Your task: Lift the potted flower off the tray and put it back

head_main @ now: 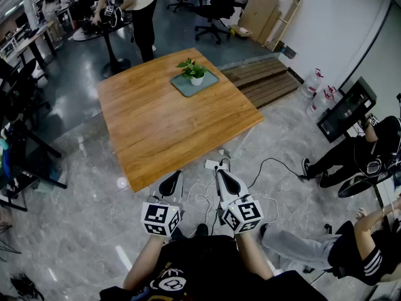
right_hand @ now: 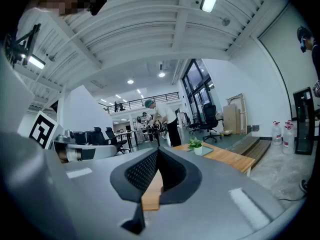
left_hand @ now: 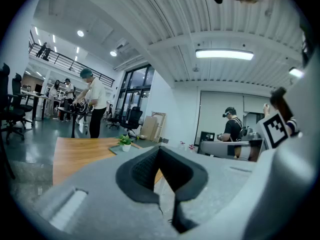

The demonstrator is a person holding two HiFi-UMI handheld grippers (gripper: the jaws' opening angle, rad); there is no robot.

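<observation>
**Reach not yet begun, both claws clenched off the table**

The potted flower (head_main: 193, 71) stands upright on its tray (head_main: 211, 80) near the far edge of the table (head_main: 156, 127). The left gripper (head_main: 173, 177) and right gripper (head_main: 221, 170) hover off the table's near edge, each clenched on nothing. The step in hand looks like the approach. The next move calls for crossing the table, parting the jaws and closing them round the pot.

A square wooden table (head_main: 163, 124) is standing on the grey marbled floor (head_main: 75, 231). Black office chairs (head_main: 216, 5) are sitting beyond it, and flattened cardboard (head_main: 260, 14) is leaning against the white wall (head_main: 338, 17). A strip light (left_hand: 224, 54) is glowing under the ribbed ceiling (left_hand: 165, 19), and what look like tall windows (left_hand: 135, 91) are rising at the far end.
</observation>
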